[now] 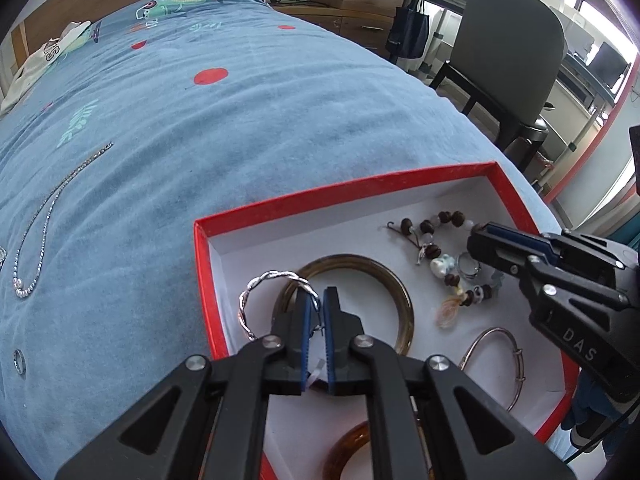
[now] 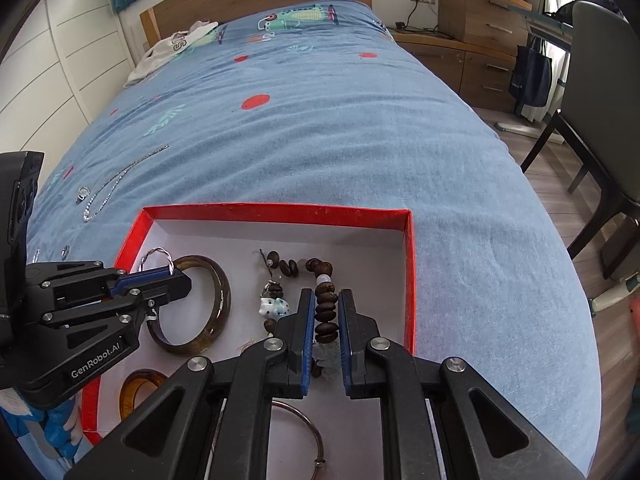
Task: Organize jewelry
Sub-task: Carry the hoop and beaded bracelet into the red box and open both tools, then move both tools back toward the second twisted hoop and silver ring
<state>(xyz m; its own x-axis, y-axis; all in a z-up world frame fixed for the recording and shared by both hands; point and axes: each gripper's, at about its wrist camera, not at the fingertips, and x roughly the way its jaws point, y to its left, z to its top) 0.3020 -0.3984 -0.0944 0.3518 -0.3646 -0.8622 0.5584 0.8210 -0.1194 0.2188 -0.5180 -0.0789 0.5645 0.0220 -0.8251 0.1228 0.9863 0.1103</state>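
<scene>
A red box (image 1: pixel 200 248) with a white floor lies on the blue bed; it also shows in the right wrist view (image 2: pixel 408 280). My left gripper (image 1: pixel 319 300) is shut on a twisted silver bracelet (image 1: pixel 256 288) and holds it over the box's left side, above a brown bangle (image 1: pixel 400 304). My right gripper (image 2: pixel 325 300) is partly open around a dark beaded bracelet (image 2: pixel 326 312) in the box. A ceramic bead (image 2: pixel 274 307), a thin silver bangle (image 2: pixel 308 420) and an amber ring (image 2: pixel 138 392) also lie in the box.
A silver chain necklace (image 1: pixel 44 216) lies on the bedspread left of the box, with a small ring (image 1: pixel 19 360) nearer. A white garment (image 2: pixel 176 46) lies by the headboard. A chair (image 2: pixel 600 100) and drawers (image 2: pixel 476 24) stand right of the bed.
</scene>
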